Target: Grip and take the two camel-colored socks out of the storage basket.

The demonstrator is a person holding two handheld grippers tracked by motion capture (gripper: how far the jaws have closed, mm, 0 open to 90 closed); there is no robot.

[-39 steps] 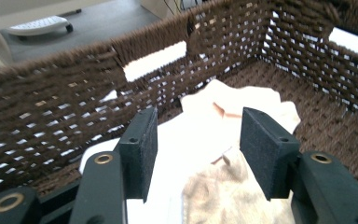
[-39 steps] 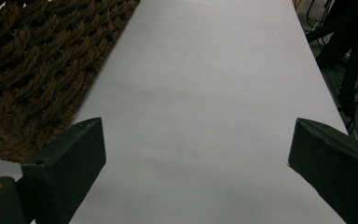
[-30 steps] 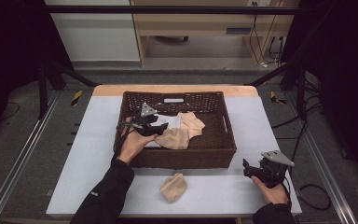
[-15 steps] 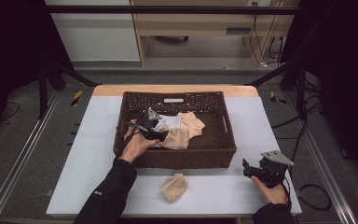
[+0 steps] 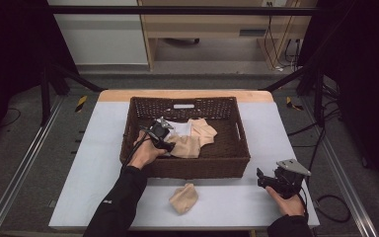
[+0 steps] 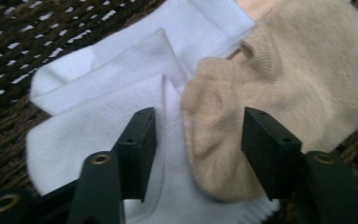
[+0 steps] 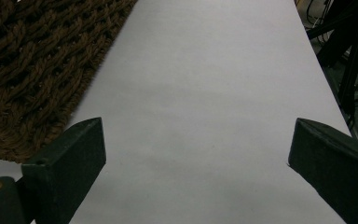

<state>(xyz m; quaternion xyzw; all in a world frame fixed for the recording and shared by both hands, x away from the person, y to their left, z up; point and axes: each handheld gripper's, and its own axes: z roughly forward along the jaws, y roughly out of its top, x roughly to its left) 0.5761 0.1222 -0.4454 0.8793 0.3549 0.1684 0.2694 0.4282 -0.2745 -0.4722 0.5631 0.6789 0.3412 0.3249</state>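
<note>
A dark wicker basket stands mid-table with a white sock and a beige sock in it. My left gripper reaches down into the basket onto these socks. In the left gripper view its jaws have just been closing and stand apart, with the beige sock's bunched toe and a fold of the white sock between them. A second beige sock lies on the table in front of the basket. My right gripper rests open over bare table at the front right, nothing between its jaws.
The table has a white cover. In the right gripper view the basket's woven wall lies to the left of the jaws. Cables and dark frame legs stand beyond the table's right edge.
My left gripper has sunk a little into the basket, onto the socks. The right gripper and the sock on the table have stayed put.
</note>
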